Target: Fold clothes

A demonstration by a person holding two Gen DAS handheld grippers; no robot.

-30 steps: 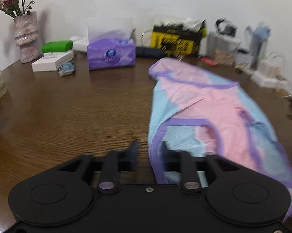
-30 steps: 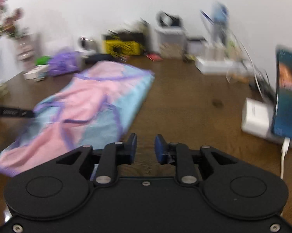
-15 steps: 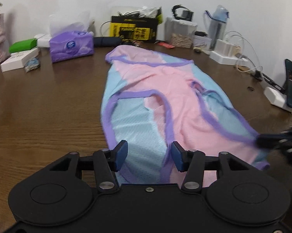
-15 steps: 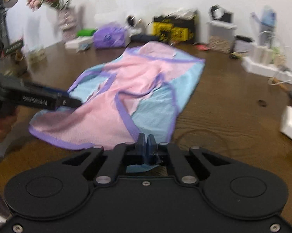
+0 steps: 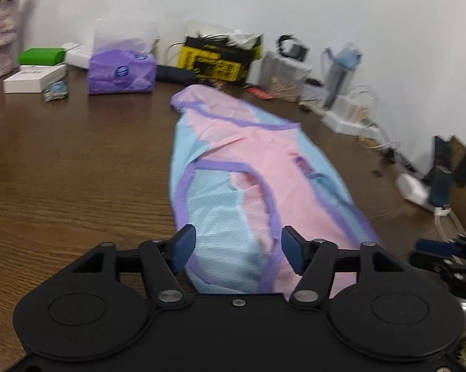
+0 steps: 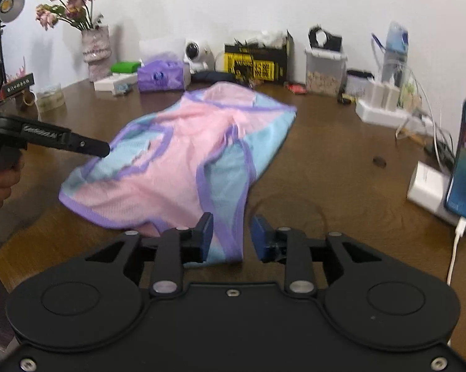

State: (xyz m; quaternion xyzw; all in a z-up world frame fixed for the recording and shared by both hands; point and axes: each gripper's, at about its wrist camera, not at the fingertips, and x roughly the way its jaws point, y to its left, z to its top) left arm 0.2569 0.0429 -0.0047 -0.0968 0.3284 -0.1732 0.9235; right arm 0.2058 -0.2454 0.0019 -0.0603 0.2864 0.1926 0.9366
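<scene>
A pink and light-blue garment with purple trim (image 5: 248, 170) lies lengthwise on the brown wooden table (image 5: 77, 161); it also shows in the right wrist view (image 6: 183, 155). My left gripper (image 5: 237, 248) is open, its fingers straddling the garment's near left end. My right gripper (image 6: 231, 237) is open, with the garment's near right corner between its fingers. The left gripper's body (image 6: 50, 138) shows at the left of the right wrist view; the right gripper (image 5: 443, 257) shows at the right edge of the left wrist view.
At the back stand a purple tissue pack (image 5: 121, 73), a yellow-black box (image 5: 220, 59), white boxes (image 5: 34, 77), a vase of flowers (image 6: 95, 49), a clear container (image 6: 324, 68) and a power strip with cables (image 6: 388, 108). A phone (image 6: 463, 161) stands at right.
My right gripper was shut half a second ago and is now open at the garment's corner. My left gripper has opened wider. The garment's near end has shifted.
</scene>
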